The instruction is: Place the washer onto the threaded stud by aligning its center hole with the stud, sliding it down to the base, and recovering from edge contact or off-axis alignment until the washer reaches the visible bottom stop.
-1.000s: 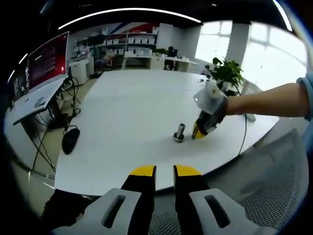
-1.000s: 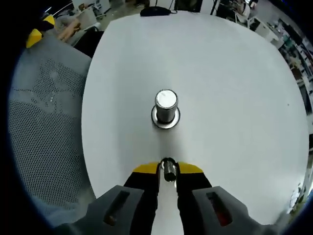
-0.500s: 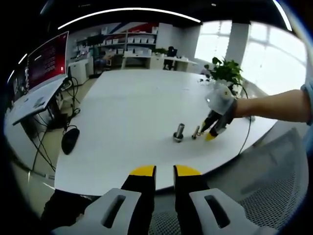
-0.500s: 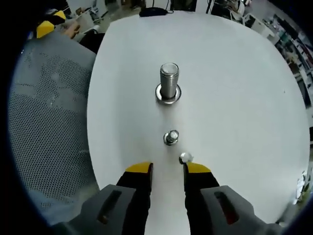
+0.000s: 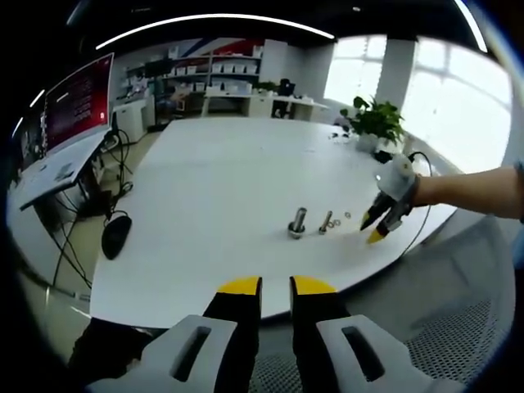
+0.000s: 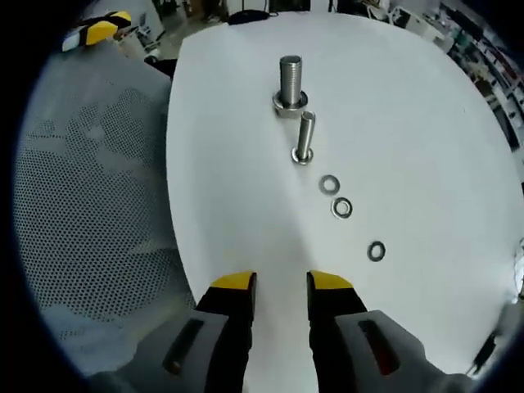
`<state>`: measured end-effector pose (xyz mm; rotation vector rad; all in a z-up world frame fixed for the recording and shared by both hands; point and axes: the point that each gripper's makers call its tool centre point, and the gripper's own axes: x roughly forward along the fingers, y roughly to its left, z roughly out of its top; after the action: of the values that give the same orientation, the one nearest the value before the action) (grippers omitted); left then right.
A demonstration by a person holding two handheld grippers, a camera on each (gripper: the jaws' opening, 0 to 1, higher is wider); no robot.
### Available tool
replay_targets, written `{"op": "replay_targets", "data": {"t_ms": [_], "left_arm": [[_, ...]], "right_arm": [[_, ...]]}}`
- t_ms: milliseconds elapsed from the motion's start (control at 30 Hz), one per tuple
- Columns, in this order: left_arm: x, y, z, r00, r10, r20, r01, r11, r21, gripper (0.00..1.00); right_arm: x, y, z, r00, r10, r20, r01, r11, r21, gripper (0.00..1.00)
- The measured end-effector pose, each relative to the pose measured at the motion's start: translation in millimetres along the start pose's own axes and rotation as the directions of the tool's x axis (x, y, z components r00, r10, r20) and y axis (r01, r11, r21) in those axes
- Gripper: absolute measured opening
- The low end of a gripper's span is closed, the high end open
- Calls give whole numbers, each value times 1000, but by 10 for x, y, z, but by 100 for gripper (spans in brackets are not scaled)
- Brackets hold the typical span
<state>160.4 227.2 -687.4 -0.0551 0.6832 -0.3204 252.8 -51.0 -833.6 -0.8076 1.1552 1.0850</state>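
Observation:
A large threaded stud (image 6: pixel 291 82) stands upright on the white table (image 6: pixel 426 106), with a smaller threaded stud (image 6: pixel 304 137) upright just in front of it. Three loose washers lie flat in a row: the first washer (image 6: pixel 329 184), the second washer (image 6: pixel 342 208) and the third washer (image 6: pixel 376 250). My right gripper (image 6: pixel 282 282) is open and holds nothing, well back from them over the table's near edge. The left gripper view shows the large stud (image 5: pixel 298 222), the smaller stud (image 5: pixel 326 222) and the right gripper (image 5: pixel 370 229) beside them. My left gripper (image 5: pixel 277 286) hangs off the table with a narrow gap and nothing between its fingers.
A grey mesh chair (image 6: pixel 90 205) sits against the table edge. On a side desk there is a black mouse (image 5: pixel 117 233) and a monitor (image 5: pixel 78 102). A potted plant (image 5: pixel 377 123) stands at the table's far right, with a cable (image 5: pixel 413 229) by the person's arm.
My right gripper has let go of the smaller stud, which now stands next to the large one, and has drawn back to the table edge. The left gripper has not moved.

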Motion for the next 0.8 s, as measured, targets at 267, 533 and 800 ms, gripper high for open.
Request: {"op": "replay_targets", "data": {"t_ms": [267,533,800], "left_arm": [[-3,-1,-3,1000,-2,-3,2,1000,1,11],[0,-2,-8,1000,-2,-6,2,1000,2,11],[3,0,-12,1000,-1,-10,1,1000,4,11]], "right_arm": [[13,33,-195,998,12,-59,-12,1000,-7,27],[33,-15,-235,993,10,-120,-14,999,-31,22],[30,-47,-255,989,-34,-145,16,992,-123,17]]}}
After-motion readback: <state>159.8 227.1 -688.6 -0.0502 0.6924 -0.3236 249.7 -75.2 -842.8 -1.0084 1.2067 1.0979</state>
